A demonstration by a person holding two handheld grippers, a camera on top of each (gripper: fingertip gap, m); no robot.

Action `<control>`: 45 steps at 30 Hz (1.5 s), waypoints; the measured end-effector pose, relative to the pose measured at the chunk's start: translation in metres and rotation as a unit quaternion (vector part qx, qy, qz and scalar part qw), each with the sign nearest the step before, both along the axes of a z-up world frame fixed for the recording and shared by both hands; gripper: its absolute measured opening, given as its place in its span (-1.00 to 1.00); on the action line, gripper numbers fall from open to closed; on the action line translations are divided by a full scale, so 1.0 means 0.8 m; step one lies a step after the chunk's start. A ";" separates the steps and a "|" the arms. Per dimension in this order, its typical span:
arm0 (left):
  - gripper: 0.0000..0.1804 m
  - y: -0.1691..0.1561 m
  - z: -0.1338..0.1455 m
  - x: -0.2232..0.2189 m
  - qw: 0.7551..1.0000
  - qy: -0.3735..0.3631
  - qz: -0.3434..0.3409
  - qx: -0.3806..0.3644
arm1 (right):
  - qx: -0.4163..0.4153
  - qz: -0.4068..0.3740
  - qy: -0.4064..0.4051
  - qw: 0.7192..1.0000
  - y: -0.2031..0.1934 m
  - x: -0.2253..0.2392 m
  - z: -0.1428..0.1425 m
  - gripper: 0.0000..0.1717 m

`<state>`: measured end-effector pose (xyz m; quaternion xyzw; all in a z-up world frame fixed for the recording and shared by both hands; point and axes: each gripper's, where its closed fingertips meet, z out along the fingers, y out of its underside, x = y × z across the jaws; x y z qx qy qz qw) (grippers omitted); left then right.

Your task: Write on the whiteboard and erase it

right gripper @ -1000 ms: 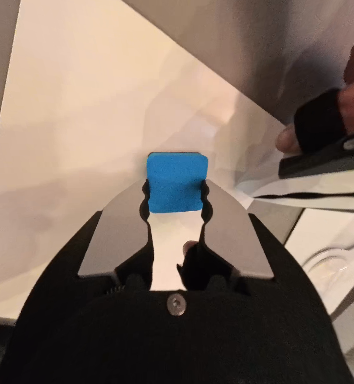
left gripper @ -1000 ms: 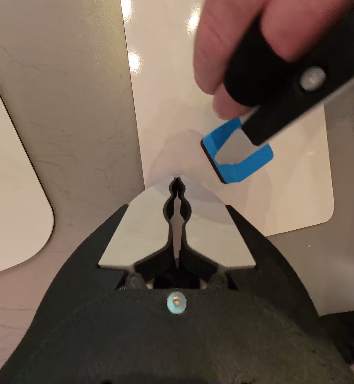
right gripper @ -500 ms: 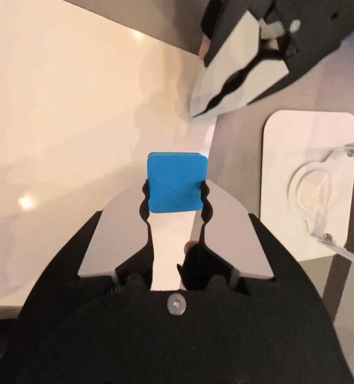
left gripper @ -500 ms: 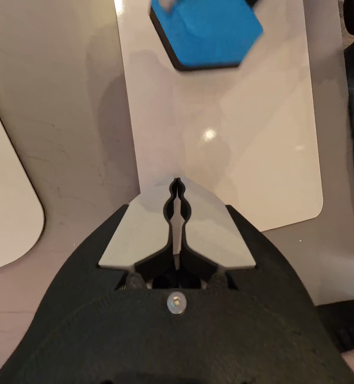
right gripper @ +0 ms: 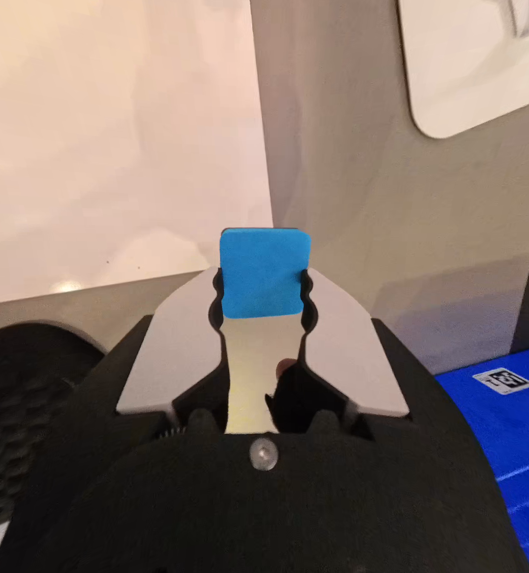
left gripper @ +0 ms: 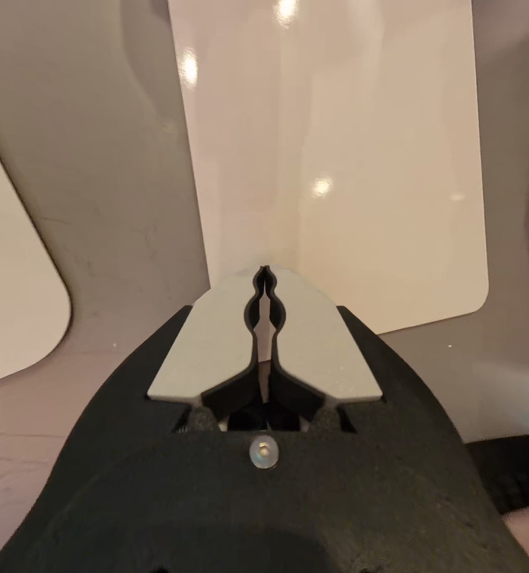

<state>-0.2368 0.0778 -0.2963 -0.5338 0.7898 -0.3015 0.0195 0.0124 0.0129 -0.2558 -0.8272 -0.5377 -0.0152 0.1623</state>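
My right gripper clamped the blue square foam eraser w/ both pads, over the grey table beside the glossy white whiteboard. Left gripper sat fully closed, empty, at whiteboard's near edge; a blue mat was cut off at right.

Two grippers: left, right. One blue eraser. Two white boards. One blue mat.
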 end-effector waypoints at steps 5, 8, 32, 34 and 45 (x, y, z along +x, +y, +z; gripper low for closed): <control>-1.00 0.012 0.000 0.012 0.999 -0.023 0.019 0.018 | -0.021 -0.014 -0.020 0.999 -0.018 0.029 -0.020 -0.43; -1.00 0.015 -0.001 0.012 0.999 -0.022 0.022 0.016 | -0.020 -0.007 -0.016 1.000 -0.015 0.033 -0.023 -0.43; -1.00 0.009 -0.001 0.009 0.999 -0.036 0.031 -0.019 | -0.018 0.042 0.051 0.998 0.028 0.015 -0.021 -0.42; -1.00 0.008 -0.001 0.007 0.998 -0.044 0.039 -0.019 | -0.018 0.038 0.060 0.997 0.026 0.016 -0.019 -0.43; -0.99 0.018 0.007 0.005 0.995 -0.077 0.059 -0.007 | -0.023 0.012 0.055 0.998 0.017 0.039 -0.019 -0.42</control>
